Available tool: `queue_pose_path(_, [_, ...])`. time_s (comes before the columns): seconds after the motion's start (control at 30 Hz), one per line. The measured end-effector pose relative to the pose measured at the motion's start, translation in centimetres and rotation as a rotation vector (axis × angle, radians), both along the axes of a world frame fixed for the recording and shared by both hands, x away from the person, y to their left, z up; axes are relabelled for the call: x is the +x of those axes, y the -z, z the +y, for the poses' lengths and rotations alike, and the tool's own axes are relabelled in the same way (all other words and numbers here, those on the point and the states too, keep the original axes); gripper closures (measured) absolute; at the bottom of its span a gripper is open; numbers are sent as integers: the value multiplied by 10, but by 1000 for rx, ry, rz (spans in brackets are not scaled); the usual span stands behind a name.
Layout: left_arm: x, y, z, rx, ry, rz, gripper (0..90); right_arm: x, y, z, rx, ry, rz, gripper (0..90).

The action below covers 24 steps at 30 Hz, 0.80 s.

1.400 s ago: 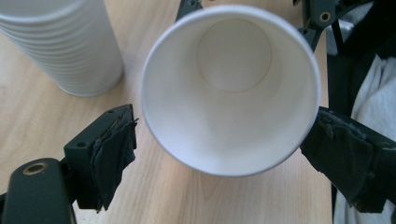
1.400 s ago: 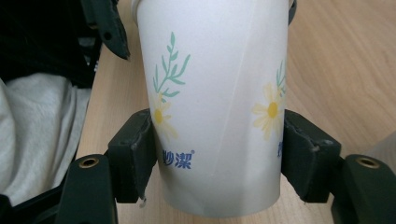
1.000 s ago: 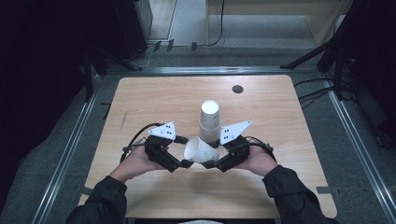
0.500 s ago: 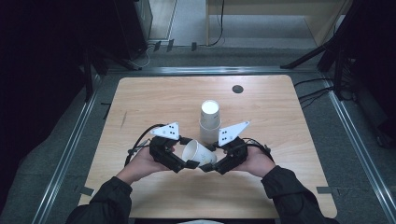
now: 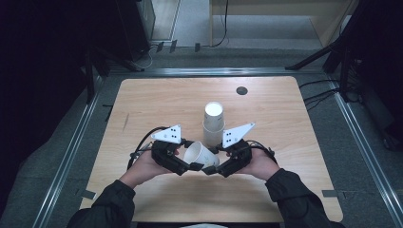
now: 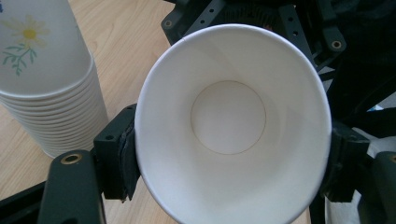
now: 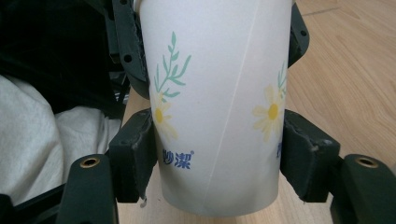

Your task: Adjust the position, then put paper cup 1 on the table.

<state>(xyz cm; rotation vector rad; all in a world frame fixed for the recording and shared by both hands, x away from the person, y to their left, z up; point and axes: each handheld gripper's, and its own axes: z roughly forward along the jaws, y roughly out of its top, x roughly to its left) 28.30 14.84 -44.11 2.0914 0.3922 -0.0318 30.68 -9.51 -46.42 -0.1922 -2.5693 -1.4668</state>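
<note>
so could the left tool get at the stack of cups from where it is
Probably not yet. The left tool has just closed on the rim of the loose paper cup, which the right tool also grips. The stack of cups stands close behind, unobstructed.

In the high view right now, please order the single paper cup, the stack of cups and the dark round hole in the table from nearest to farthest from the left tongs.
1. The single paper cup: held tipped between the left tongs and the right tongs, at the near middle.
2. The stack of cups: upright just behind, toward the table's centre.
3. The dark round hole: far edge, to the right.
</note>
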Motion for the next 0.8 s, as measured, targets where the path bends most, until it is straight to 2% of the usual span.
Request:
queue_pose_path(0.1, [0, 1, -1, 10, 8, -4, 238, 0, 1, 0, -15, -5, 17, 314])
queue_pose_path(0.2, [0, 1, 0, 21, -1, -5, 239, 0, 4, 3, -57, 8, 28, 226])
queue_pose_path(0.3, [1, 0, 4, 31, -14, -5, 239, 1, 9, 5, -109, 10, 48, 211])
queue_pose_path(0.37, [2, 0, 7, 34, -26, -1, 239, 2, 12, 5, -142, 16, 36, 210])
queue_pose_path(0.43, [4, -1, 11, 43, -34, 0, 238, 3, 15, 5, -156, 39, 3, 209])
queue_pose_path(0.5, [5, -1, 15, 48, -50, 5, 238, 3, 15, 4, -166, 53, 12, 210])
queue_pose_path(0.6, [4, -3, 18, 74, -73, 3, 238, 3, 16, 0, -165, 90, -13, 199])
queue_pose_path(0.7, [4, -6, 22, 89, -84, -9, 238, 3, 16, -3, -191, 135, -20, 197])
queue_pose_path(0.8, [8, -5, 27, 109, -119, -10, 238, 5, 17, -8, -209, 170, -33, 198])
